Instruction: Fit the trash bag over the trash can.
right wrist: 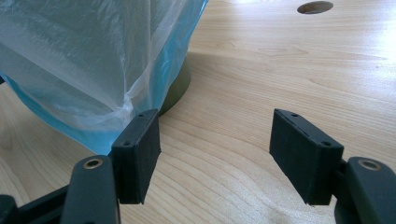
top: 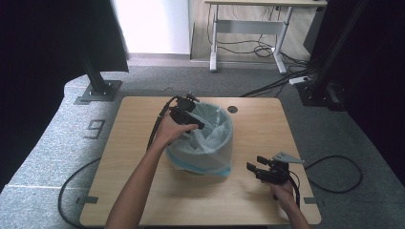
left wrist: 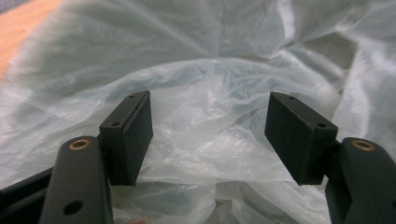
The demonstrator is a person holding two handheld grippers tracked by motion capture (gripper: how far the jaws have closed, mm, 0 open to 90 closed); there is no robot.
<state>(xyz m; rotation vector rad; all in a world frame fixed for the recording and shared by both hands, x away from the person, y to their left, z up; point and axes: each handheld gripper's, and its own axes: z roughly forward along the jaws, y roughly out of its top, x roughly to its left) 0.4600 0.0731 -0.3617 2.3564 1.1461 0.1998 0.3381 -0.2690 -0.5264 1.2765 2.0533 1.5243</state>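
Left gripper (top: 191, 125) spread inside bag (top: 210, 138), right gripper (top: 258, 168) spread, seemingly hovering beside it.

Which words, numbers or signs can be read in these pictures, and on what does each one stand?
"9": a grey figure on the grey floor, left of the wooden table.
There is no readable text on the plastic bag, the left gripper or the right gripper.

A desk (top: 267, 4) stood beyond the table (top: 143, 200), cables (top: 253, 47) under it; a post (top: 95, 71) stood left.
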